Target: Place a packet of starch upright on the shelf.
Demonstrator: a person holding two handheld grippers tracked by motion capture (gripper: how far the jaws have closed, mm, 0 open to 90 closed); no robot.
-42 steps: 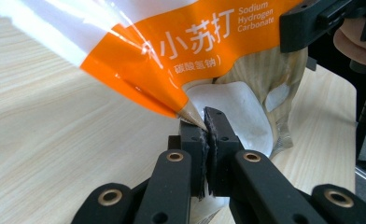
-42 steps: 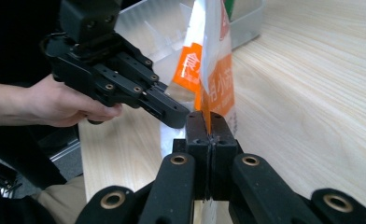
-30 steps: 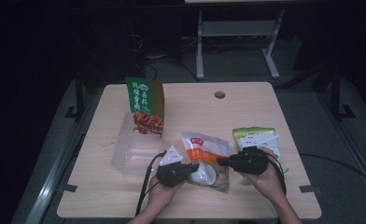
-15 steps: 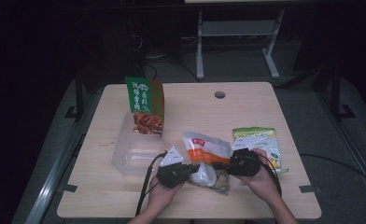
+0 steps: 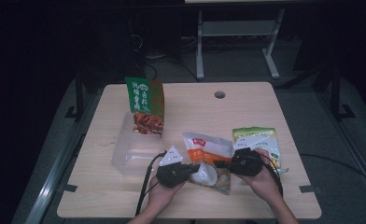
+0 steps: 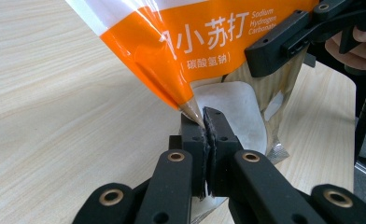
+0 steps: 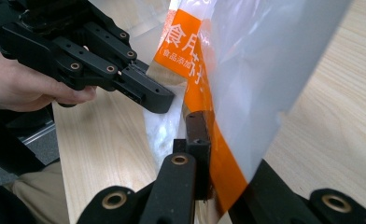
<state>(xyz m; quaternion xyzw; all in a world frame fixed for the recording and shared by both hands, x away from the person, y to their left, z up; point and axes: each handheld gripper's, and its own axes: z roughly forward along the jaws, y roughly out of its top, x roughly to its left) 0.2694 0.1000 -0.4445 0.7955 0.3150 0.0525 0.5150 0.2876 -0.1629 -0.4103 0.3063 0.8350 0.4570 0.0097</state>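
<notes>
At the bottom centre of the high view, two hands come in from the lower edge, each with a black gripper. The left gripper sits just left of centre, its jaws clamped tight on the lower edge of the orange-and-white pouch — in the left gripper view the jaws meet at the middle of the frame with the pouch's corner pinched between them. The right gripper is just right of centre; its jaws have just been closing and now pinch the pouch's other side, the orange stripe caught between them in the lower middle of the right gripper view. The pouch hangs between the two grippers, lifted at an angle over the wooden table, with white powder visible through its clear lower part.

Just right of the right hand lies a green-and-white packet, flat on the table. Left of centre sits a clear plastic tub, and at its far end a green snack bag stands upright — whether it stands inside the tub or just behind it I cannot tell. Farther up, near the table's far edge, is a round cable hole.
</notes>
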